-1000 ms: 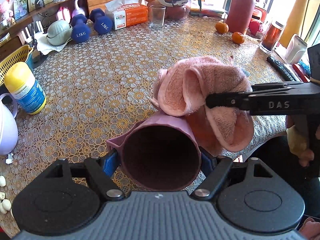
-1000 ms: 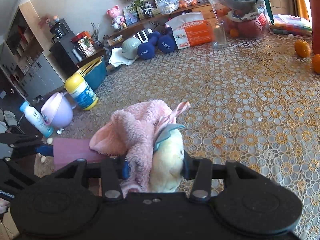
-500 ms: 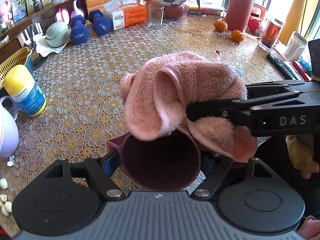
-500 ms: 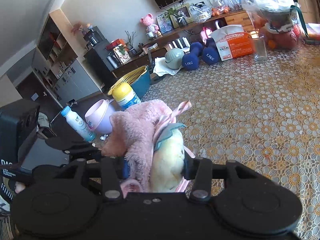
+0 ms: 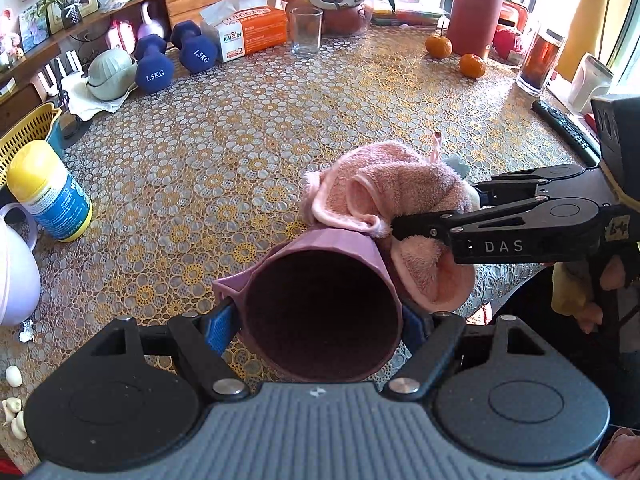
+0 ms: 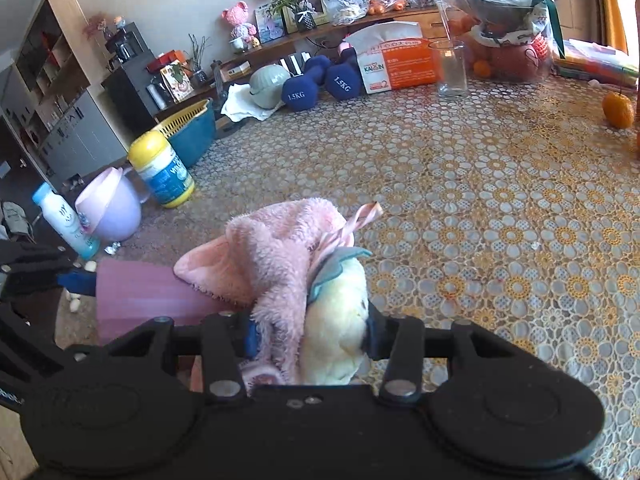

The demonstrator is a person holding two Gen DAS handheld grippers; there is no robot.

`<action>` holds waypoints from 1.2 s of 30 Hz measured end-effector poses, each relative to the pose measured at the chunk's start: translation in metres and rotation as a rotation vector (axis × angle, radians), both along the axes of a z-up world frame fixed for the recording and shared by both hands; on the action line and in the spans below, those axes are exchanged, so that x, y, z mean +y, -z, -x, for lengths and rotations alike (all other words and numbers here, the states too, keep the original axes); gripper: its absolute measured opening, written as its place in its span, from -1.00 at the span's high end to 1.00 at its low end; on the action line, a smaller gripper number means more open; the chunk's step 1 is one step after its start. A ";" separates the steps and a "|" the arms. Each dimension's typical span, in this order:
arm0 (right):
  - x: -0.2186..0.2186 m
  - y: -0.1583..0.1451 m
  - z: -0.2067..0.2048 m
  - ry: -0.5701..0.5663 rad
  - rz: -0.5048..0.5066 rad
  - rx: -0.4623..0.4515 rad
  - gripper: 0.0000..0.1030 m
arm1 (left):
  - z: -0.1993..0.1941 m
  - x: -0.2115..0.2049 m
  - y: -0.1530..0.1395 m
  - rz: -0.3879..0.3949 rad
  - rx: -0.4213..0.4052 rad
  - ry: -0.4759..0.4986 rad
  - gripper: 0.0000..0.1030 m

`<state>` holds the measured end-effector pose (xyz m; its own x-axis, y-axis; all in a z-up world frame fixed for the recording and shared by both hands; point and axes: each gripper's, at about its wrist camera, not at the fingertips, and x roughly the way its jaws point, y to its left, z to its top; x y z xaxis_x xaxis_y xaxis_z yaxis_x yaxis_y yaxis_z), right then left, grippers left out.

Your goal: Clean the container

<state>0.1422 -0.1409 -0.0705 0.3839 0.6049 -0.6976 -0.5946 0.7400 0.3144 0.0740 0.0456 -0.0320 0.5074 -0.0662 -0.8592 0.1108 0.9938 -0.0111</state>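
A mauve cup point(image 5: 320, 308) lies on its side between the blue pads of my left gripper point(image 5: 316, 322), its dark open mouth facing the camera. My left gripper is shut on it. In the right wrist view the same cup point(image 6: 148, 292) shows as a pink cylinder at the lower left. A fluffy pink cloth point(image 5: 380, 196) with a pale yellow and teal part point(image 6: 340, 328) is clamped in my right gripper point(image 6: 308, 336). The right gripper point(image 5: 404, 220) comes in from the right and presses the cloth point(image 6: 276, 248) against the cup's upper outer wall and right side.
On the floral tablecloth point(image 5: 248, 136) stand a yellow-capped canister point(image 5: 48, 192), a lilac jug point(image 6: 112, 208), blue dumbbells point(image 5: 172, 56), a tissue box point(image 5: 248, 32), a glass point(image 5: 306, 30), oranges point(image 5: 438, 46) and a remote point(image 5: 564, 128). The table edge runs close under the cup.
The cloth, which half a second ago bulged over the cup's mouth, has moved back up and right, resting on the cup's top and side again. The cup stays held.
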 end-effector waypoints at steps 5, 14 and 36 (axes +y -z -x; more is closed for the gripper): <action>-0.033 -0.009 0.004 0.055 -0.005 -0.039 0.13 | -0.003 -0.008 -0.001 -0.059 -0.001 0.062 -0.55; -0.060 -0.057 0.013 0.017 -0.232 -0.063 0.12 | 0.014 -0.056 0.006 -0.334 -0.098 0.262 -0.54; -0.024 0.006 -0.012 -0.028 -0.110 0.088 0.11 | 0.022 -0.068 0.014 -0.449 -0.149 0.362 -0.54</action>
<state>0.1538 -0.1649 -0.0769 0.3061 0.6894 -0.6565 -0.5815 0.6814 0.4444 0.0517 -0.0223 -0.0458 0.6376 0.0961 -0.7643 0.4114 0.7963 0.4434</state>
